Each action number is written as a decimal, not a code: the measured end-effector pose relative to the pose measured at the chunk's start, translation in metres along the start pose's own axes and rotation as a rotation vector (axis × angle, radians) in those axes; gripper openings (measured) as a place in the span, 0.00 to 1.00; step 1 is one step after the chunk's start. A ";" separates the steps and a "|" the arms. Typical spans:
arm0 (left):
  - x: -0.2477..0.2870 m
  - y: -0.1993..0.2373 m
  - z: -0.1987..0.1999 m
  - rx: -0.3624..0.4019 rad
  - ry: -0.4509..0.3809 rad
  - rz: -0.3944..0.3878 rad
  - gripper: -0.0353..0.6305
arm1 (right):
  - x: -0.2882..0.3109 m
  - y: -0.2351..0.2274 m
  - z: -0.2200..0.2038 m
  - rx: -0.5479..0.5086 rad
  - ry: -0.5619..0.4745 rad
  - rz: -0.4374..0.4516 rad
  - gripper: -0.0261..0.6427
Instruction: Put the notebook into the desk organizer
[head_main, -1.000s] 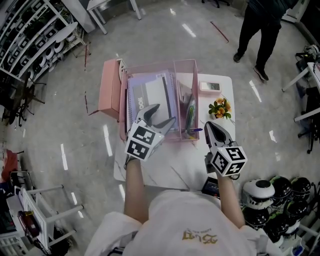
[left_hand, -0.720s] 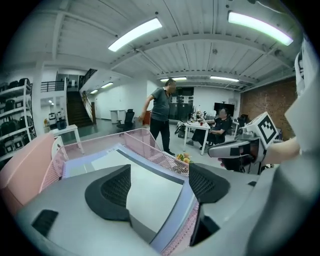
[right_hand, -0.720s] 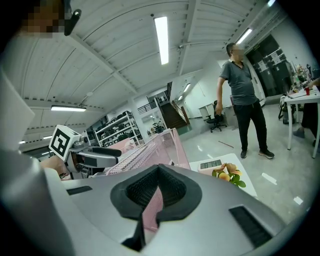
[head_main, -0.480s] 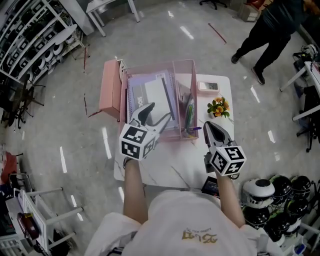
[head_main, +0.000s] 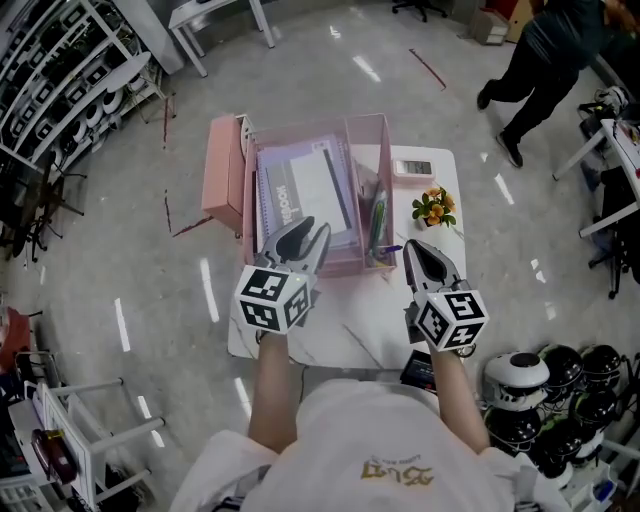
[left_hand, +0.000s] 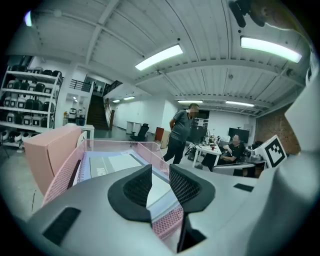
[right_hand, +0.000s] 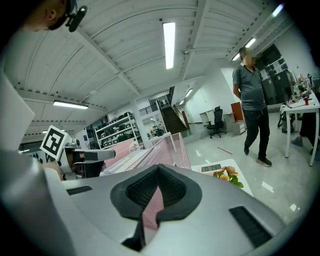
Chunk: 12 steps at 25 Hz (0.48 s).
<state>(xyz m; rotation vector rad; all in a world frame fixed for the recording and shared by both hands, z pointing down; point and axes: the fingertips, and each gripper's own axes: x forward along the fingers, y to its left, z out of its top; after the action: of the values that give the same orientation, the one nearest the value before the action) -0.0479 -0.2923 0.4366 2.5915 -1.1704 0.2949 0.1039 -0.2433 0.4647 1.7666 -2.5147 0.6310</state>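
Note:
The notebook (head_main: 305, 190) has a pale lilac cover and lies flat in the wide compartment of the pink mesh desk organizer (head_main: 300, 128). My left gripper (head_main: 312, 231) hovers over the organizer's near wall, and its jaws are closing with nothing between them. In the left gripper view the notebook (left_hand: 112, 162) lies beyond the left gripper (left_hand: 160, 174), which shows a narrow gap. My right gripper (head_main: 413, 248) is shut and empty. It hangs over the white table (head_main: 395, 315), just right of the organizer. In the right gripper view the right gripper (right_hand: 159, 169) has its tips together.
Pens (head_main: 378, 225) stand in the organizer's narrow right compartment. A small flower pot (head_main: 433, 210) and a flat white device (head_main: 415, 168) sit on the table's right side. A pink box (head_main: 222, 175) stands left of the organizer. A person (head_main: 545, 60) walks at the back right. Helmets (head_main: 545, 395) lie on the floor.
My left gripper has drawn back toward me off the notebook, and its jaws have narrowed from wide open. The right gripper has barely moved. The person behind has walked further right.

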 end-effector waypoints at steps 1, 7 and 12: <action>-0.003 -0.001 -0.002 -0.006 -0.006 0.006 0.23 | -0.002 0.002 0.000 -0.005 -0.004 -0.002 0.05; -0.030 -0.003 -0.007 -0.092 -0.090 0.045 0.07 | -0.017 0.016 -0.004 -0.028 -0.034 -0.021 0.05; -0.049 -0.005 -0.019 -0.106 -0.108 0.074 0.07 | -0.027 0.029 -0.006 -0.054 -0.059 -0.016 0.05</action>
<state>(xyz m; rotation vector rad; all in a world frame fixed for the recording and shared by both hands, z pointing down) -0.0771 -0.2482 0.4395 2.5029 -1.2839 0.1063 0.0862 -0.2087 0.4549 1.8122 -2.5264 0.5122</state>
